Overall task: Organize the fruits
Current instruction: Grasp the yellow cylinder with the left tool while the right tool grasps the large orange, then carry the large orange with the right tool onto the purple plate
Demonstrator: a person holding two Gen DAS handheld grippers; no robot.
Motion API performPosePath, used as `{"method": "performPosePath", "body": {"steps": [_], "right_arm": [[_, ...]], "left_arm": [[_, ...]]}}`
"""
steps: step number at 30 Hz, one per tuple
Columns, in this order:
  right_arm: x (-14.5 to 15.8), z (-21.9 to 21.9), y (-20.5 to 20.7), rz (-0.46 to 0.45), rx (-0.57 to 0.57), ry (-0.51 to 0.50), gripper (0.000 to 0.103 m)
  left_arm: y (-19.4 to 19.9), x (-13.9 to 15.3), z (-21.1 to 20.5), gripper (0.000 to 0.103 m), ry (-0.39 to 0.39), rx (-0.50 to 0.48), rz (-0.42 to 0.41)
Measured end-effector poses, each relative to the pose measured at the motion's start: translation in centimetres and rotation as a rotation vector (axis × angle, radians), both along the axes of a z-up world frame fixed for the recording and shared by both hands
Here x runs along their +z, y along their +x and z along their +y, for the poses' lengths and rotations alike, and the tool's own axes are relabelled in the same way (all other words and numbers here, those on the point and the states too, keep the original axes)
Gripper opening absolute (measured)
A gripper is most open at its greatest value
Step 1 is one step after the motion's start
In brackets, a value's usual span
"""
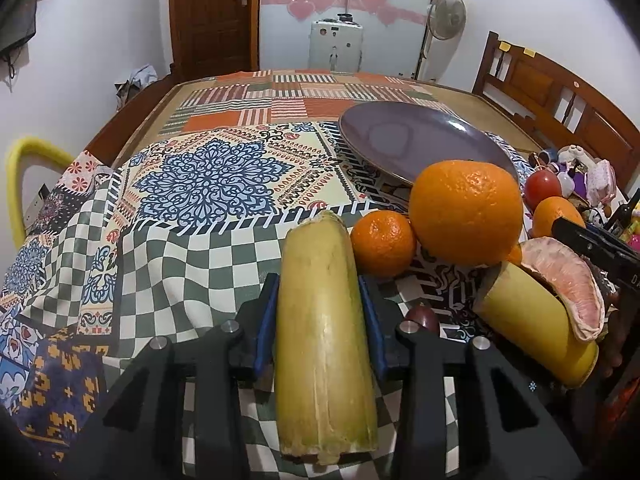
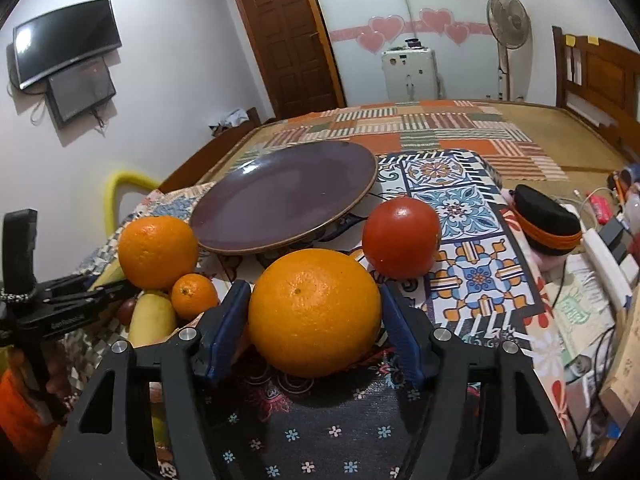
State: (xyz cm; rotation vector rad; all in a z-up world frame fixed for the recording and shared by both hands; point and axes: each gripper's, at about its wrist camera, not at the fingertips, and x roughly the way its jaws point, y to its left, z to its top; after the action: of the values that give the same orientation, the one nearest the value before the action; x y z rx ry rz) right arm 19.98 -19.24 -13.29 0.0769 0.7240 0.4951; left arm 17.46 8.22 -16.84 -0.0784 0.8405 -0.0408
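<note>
The left gripper (image 1: 320,300) clamps a pale yellow-green cut stalk, probably sugarcane (image 1: 324,340), whose long axis runs straight along the fingers toward 12 o'clock. The right gripper (image 2: 314,316) has its blue pads against both flanks of a large orange (image 2: 314,312), apparently gripping it. The empty purple plate (image 2: 288,204) lies at 11 o'clock of the right gripper, just beyond the orange, and at 1 o'clock of the left, so the right hand is judged nearer.
</note>
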Motion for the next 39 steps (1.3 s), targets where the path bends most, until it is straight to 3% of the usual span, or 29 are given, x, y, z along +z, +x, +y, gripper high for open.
{"method": "performPosePath", "body": {"steps": [4,9,19,29,39], "right_arm": [[0.2,0.5,-0.4,-0.024,0.000,-0.047,0.062],[1.0,-0.2,-0.7,-0.039,-0.008,-0.027,0.062],[4.9,-0.9,-0.7,-0.141,-0.029,-0.028,0.062],[7.7,-1.2,0.3,-0.225,-0.046,-0.018,0.062],[8.9,0.2,2.7,-0.280,-0.039,-0.025,0.062]], "left_arm": [[-0.7,0.8,0.2,0.038,0.003,0.008,-0.019],[-1.6,2.6,0.5,0.038,0.013,0.021,-0.055],[-2.2,6.8,0.0,0.038,0.050,0.019,-0.138],[-0.3,10.2,-1.3,0.038,0.061,-0.012,-0.209],[3.4,11.6,-2.0,0.038,0.073,-0.024,-0.244]]}}
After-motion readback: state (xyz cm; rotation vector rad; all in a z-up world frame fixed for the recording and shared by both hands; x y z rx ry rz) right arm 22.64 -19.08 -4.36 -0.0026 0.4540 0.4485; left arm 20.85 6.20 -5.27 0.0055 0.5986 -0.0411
